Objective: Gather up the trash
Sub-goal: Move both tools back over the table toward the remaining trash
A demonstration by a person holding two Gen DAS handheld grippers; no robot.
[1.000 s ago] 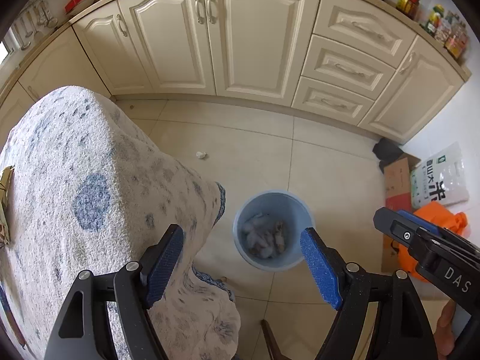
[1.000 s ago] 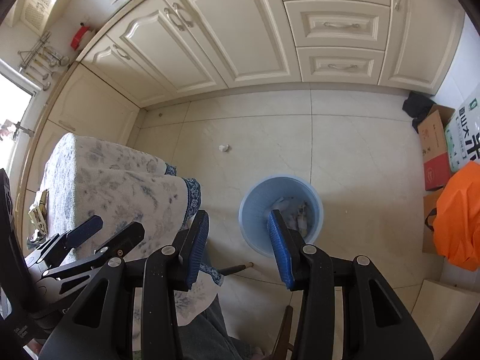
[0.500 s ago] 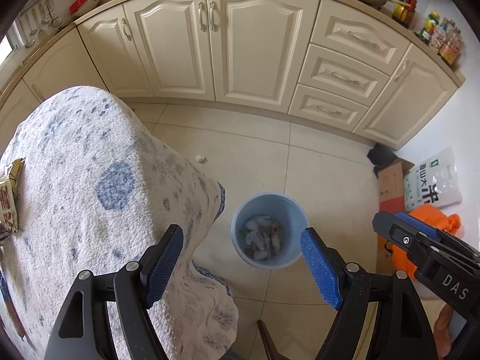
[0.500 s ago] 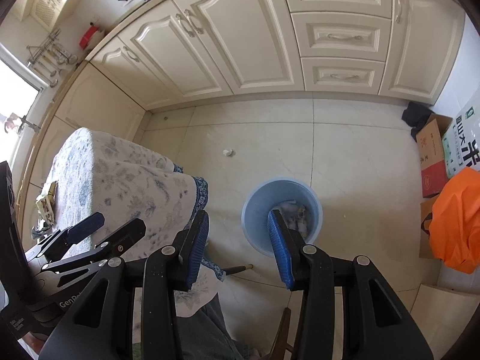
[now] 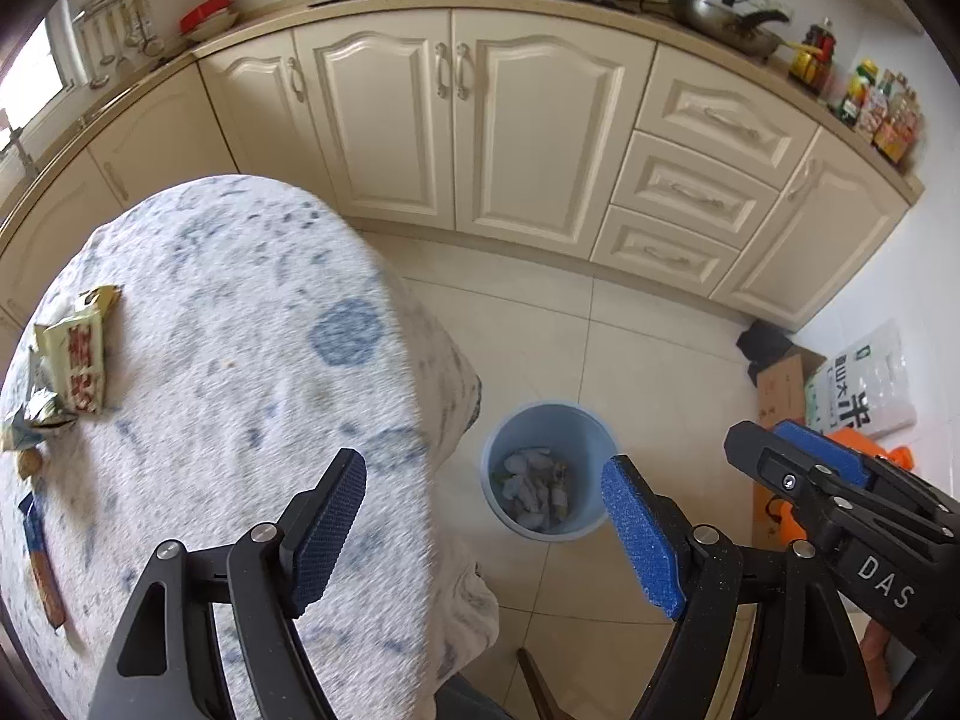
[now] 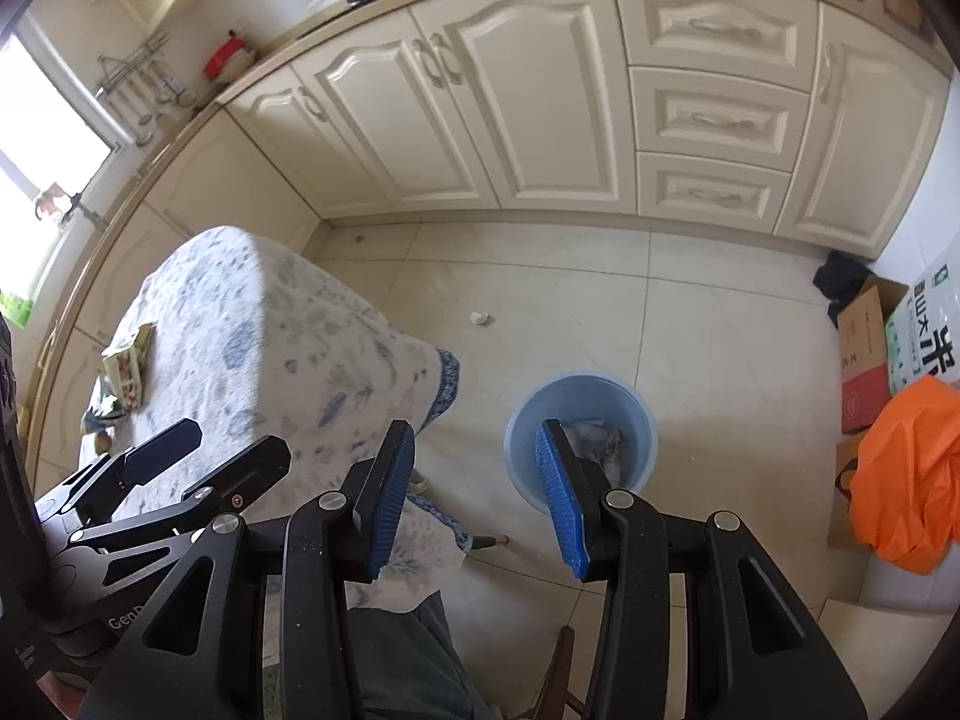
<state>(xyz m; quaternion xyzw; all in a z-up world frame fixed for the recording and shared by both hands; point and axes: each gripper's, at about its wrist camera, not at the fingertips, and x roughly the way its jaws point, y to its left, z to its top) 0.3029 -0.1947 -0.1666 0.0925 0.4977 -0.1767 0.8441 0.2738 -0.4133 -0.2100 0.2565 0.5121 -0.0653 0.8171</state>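
Observation:
A blue bin (image 5: 549, 438) stands on the tiled floor beside the table and holds crumpled white paper (image 5: 531, 489). My left gripper (image 5: 480, 468) hangs high above the table's edge and the bin, open and empty. My right gripper (image 6: 475, 432) is also open, with nothing between its blue pads, and the bin (image 6: 579, 402) lies below its right finger. Snack wrappers (image 5: 72, 354) lie on the far left of the table's blue-and-white cloth (image 5: 240, 330). A long thin wrapper (image 5: 39, 552) lies nearer the cloth's left edge. One small paper ball (image 6: 480, 318) sits on the floor.
Cream cabinets (image 5: 456, 120) run along the back under a cluttered counter. On the right are an orange bag (image 6: 906, 468), a cardboard box (image 6: 864, 354) and a white sack (image 5: 870, 378). A wooden chair leg (image 5: 540, 684) pokes in at the bottom.
Both grippers have risen and pulled back from the bin, which looks smaller now. More of the table top has come into view, with the wrappers at its left. Neither gripper's jaws moved.

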